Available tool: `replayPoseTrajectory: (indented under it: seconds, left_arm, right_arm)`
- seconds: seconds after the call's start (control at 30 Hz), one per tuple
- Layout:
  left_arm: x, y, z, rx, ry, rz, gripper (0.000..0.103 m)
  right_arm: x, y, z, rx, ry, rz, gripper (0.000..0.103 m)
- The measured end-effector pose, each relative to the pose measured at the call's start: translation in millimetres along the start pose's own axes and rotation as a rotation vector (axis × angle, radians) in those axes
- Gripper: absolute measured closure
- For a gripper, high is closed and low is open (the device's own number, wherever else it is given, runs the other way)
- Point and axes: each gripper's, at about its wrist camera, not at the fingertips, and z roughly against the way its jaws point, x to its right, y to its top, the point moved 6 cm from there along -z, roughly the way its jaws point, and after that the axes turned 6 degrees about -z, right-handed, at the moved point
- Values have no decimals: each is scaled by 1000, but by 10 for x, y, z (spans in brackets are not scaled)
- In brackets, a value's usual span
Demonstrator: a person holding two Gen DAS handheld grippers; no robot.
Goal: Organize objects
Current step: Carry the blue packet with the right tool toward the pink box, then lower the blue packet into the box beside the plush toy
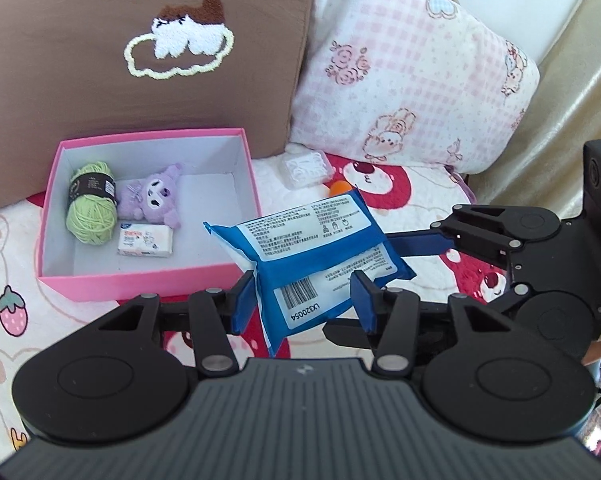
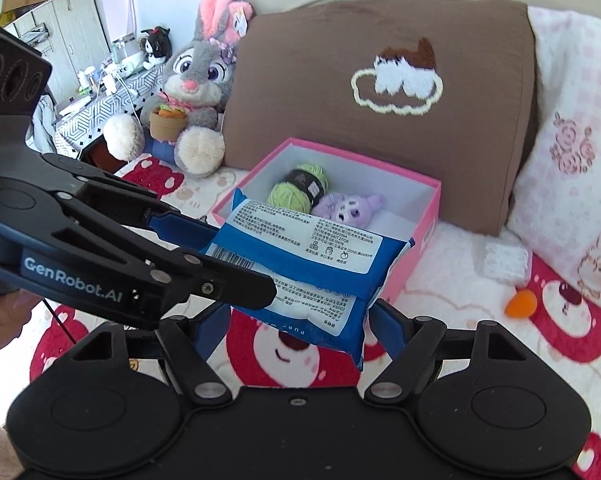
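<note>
A blue pack of wipes (image 1: 312,248) (image 2: 304,264) hangs in the air just in front of the open pink box (image 1: 148,276) (image 2: 424,236). My left gripper (image 1: 304,300) (image 2: 236,264) is shut on its barcode end. My right gripper (image 1: 380,280) (image 2: 300,324) clamps the pack across its width from the other side. In the box lie a green ball of yarn (image 1: 88,208) (image 2: 296,192), a purple plush toy (image 1: 156,196) (image 2: 348,208) and a small white tissue pack (image 1: 144,242). The pack hides the box's near corner in the right wrist view.
On the bear-print blanket (image 2: 560,320) lie a clear plastic case (image 1: 304,168) (image 2: 506,260) and an orange object (image 1: 338,188) (image 2: 520,304). A brown pillow (image 1: 140,60) and a pink pillow (image 1: 400,80) stand behind the box. A grey bunny plush (image 2: 192,92) sits far left.
</note>
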Motion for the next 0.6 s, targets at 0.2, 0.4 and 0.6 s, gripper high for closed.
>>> replayPoseTrajectory:
  seconds: [0.2,0.4,0.6]
  left_arm:
    - [-208,140,-62,78,45,16,60]
    - [-460,239,-283,114,49,47,63]
    - [-843,362,-524,145,53,123,63]
  right_arm:
    - [82,122,-110,56,26,-1,29]
    - [222,207,-316,82,4,-13,43]
    - [241,298,-555,68,35,-10,54]
